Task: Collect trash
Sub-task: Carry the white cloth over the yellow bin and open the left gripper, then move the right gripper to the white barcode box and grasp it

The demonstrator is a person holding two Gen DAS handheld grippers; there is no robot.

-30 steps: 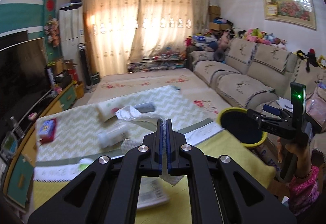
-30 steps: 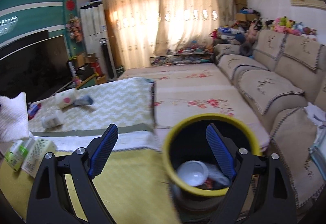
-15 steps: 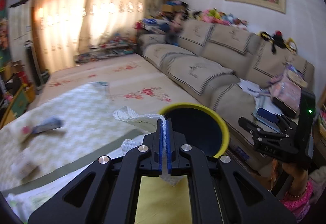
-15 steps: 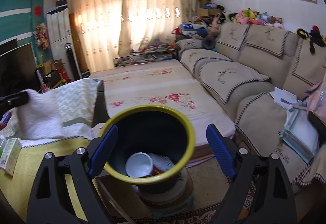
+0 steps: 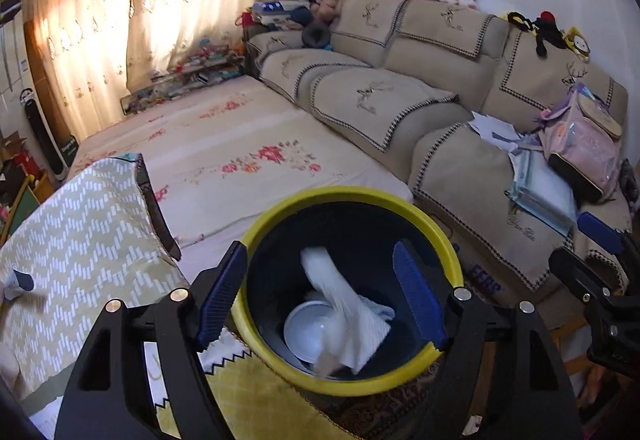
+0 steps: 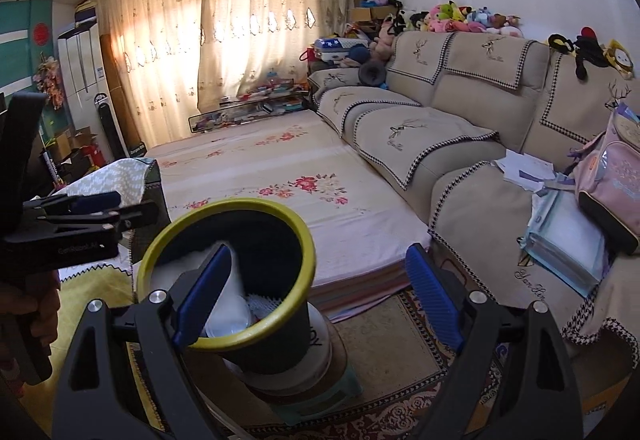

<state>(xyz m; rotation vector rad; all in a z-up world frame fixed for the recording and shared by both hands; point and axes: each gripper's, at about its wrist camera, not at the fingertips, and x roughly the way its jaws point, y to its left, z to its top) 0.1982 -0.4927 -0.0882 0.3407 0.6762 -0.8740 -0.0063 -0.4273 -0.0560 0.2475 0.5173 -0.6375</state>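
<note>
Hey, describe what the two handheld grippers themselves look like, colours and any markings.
Both are black, angular linkage frames with silver pivot bolts and blue ribbed pads on the jaws: left gripper, right gripper. In the right view, the left gripper's side carries small pale lettering, too blurred to read.

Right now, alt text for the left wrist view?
The left gripper hangs with jaws just opened over a yellow-rimmed dark trash bin, where a blurred white tissue clear of the jaws lies beside a white plastic bowl. A beige sofa runs behind; the right gripper shows at right.
</note>
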